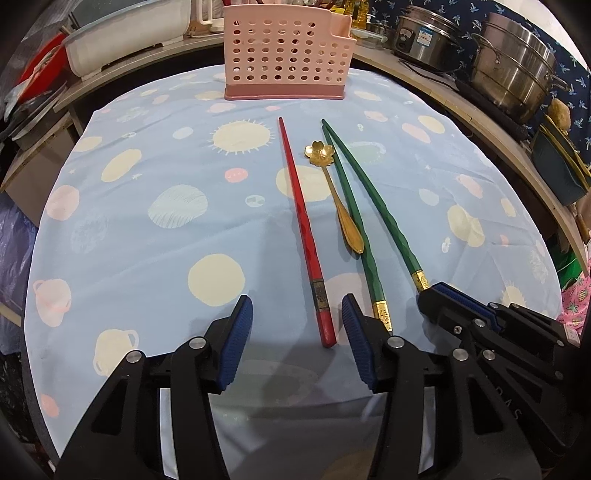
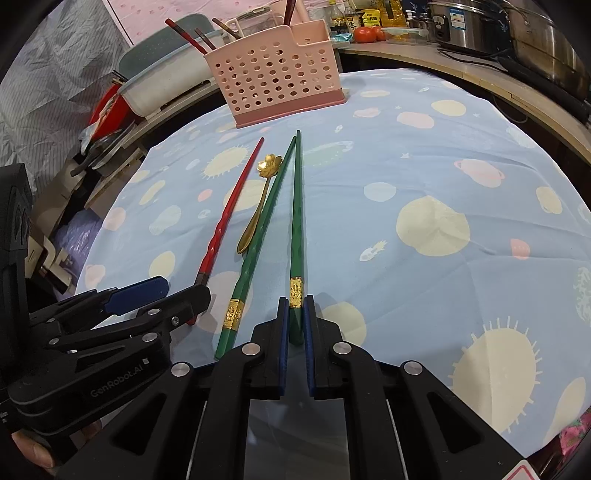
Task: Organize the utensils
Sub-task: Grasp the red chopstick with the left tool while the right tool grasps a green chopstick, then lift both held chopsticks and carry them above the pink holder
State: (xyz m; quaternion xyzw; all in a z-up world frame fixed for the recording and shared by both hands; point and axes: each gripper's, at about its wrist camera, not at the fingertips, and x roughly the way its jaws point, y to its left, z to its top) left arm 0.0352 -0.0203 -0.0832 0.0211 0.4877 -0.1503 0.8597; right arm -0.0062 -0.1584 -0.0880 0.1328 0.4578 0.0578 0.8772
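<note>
On the blue patterned cloth (image 1: 155, 258) lie a red chopstick (image 1: 301, 221), a gold flower-bowled spoon (image 1: 332, 184) and two green chopsticks. My left gripper (image 1: 297, 332) is open, straddling the red chopstick's near end without pressing it; that end sits close to the right finger. In the right wrist view my right gripper (image 2: 296, 332) is shut on the gold-banded end of the right green chopstick (image 2: 296, 221), which still rests on the cloth. The other green chopstick (image 2: 258, 240) lies just left of it, beside the spoon (image 2: 258, 206). A pink perforated holder (image 2: 273, 74) stands at the far edge.
Several dark chopsticks (image 2: 184, 35) stand in the holder. Steel pots (image 1: 513, 74) crowd the wooden counter at the back right, and a white tub (image 1: 129, 37) sits at the back left. The left gripper (image 2: 162, 299) is close beside the right one. Tomatoes (image 2: 367, 34) lie behind the holder.
</note>
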